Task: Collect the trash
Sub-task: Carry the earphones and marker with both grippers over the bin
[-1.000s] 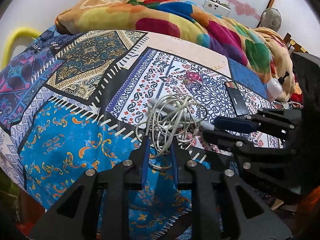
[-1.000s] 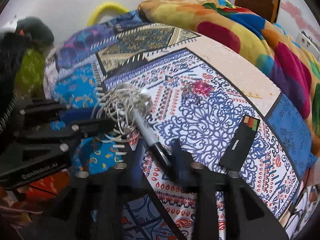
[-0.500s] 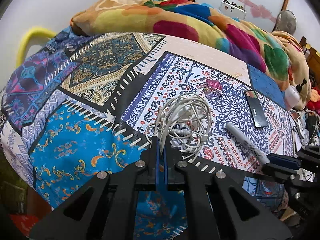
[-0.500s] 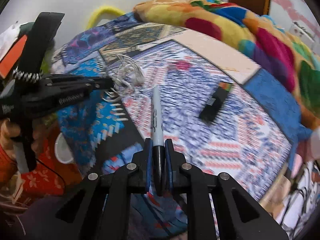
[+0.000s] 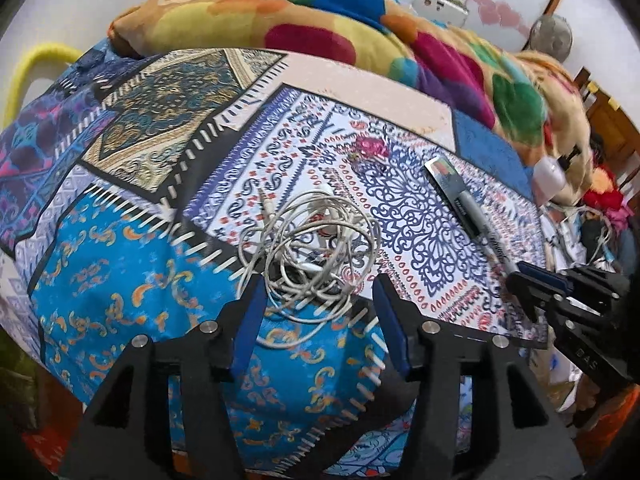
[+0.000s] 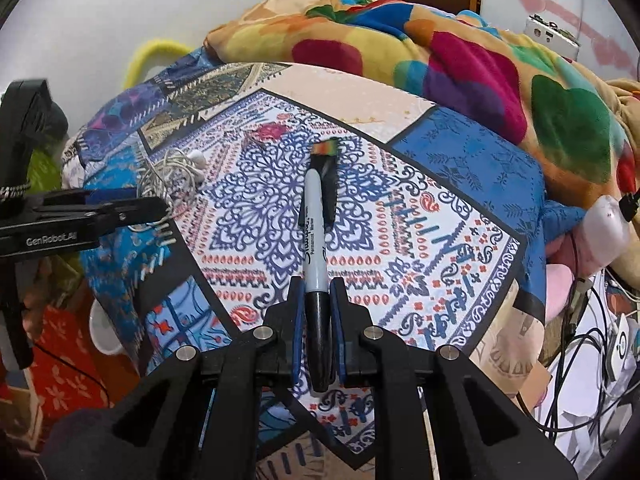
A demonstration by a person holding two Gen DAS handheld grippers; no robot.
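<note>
Both wrist cameras look forward along their fingers, close above the bed (image 5: pixel 120 280). They share the cable tangle (image 5: pixel 316 248), the marker (image 6: pixel 314 256) and the blanket (image 6: pixel 440 60).

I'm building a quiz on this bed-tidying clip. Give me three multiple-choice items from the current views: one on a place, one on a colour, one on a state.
1. Where does the tangled white earphone cable lie?
A. on the patterned patchwork bedsheet, just ahead of the left gripper
B. on the floor
C. on top of the colourful blanket

2. What colour is the cap of the grey-barrelled marker pen?
A. red
B. black
C. green

3. How do the right gripper's jaws stand?
A. wide open, empty
B. shut on the cable
C. shut on the marker

Answers: 1 A, the left wrist view shows the coil on the sheet between the open jaws' tips. 2 B, the capped end between the jaws is black. 3 C, the blue pads press both sides of the pen.
</note>
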